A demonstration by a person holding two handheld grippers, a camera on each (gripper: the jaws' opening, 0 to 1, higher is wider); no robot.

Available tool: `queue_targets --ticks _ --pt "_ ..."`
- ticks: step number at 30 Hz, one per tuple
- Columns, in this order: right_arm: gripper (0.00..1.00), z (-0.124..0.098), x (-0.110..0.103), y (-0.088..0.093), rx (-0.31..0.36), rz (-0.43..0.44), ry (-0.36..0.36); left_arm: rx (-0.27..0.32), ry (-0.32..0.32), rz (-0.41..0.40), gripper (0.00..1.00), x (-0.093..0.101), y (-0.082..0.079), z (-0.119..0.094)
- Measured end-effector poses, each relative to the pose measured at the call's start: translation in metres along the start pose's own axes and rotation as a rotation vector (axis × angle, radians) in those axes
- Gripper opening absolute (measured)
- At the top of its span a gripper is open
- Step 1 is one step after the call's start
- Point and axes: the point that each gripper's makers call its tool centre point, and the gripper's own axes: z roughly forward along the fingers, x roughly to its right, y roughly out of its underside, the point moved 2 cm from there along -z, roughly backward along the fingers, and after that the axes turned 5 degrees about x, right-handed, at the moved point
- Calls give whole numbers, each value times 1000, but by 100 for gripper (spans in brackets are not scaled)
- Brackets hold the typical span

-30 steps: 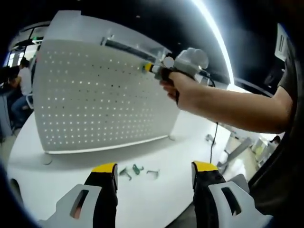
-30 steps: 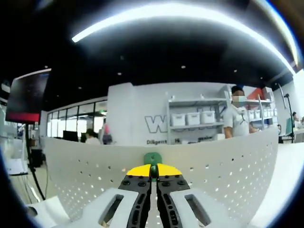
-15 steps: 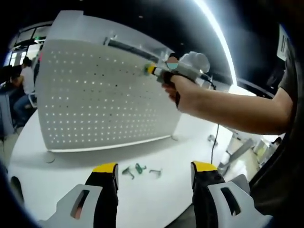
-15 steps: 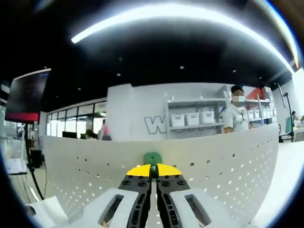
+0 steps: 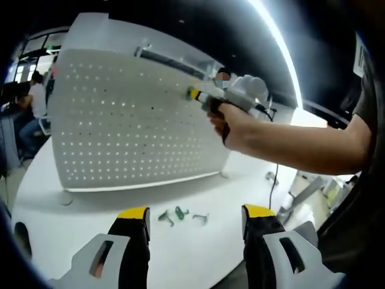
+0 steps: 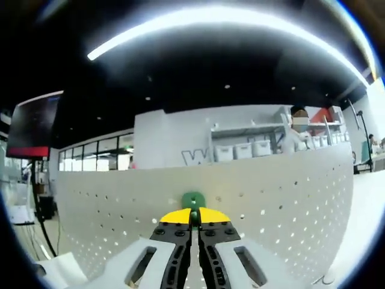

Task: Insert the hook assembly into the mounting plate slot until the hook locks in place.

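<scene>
My right gripper [image 6: 194, 212] has come down the pegboard [image 5: 132, 120] face over the last second, its jaws clenched on the green hook [image 6: 193, 200], so I judge insertion is close. The hook's long axis points straight at the board. My left gripper [image 5: 195, 217] hangs released above three spare hooks [image 5: 180, 214] on the counter [image 5: 198, 253].

mounting plate [image 5: 132, 126]: matt white perforated sheet, looks like painted metal
hook [image 6: 193, 200]: smooth green plastic
table [image 5: 78, 241]: smooth white, slight sheen
right claw [image 6: 194, 215]: matt yellow tips, black pads
</scene>
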Motion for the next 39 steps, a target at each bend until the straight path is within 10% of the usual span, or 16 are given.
queue_targets --ticks 39 --pt "11 3 -10 -10 -89 -107 -25 18 -4 15 62 2 -5 -3"
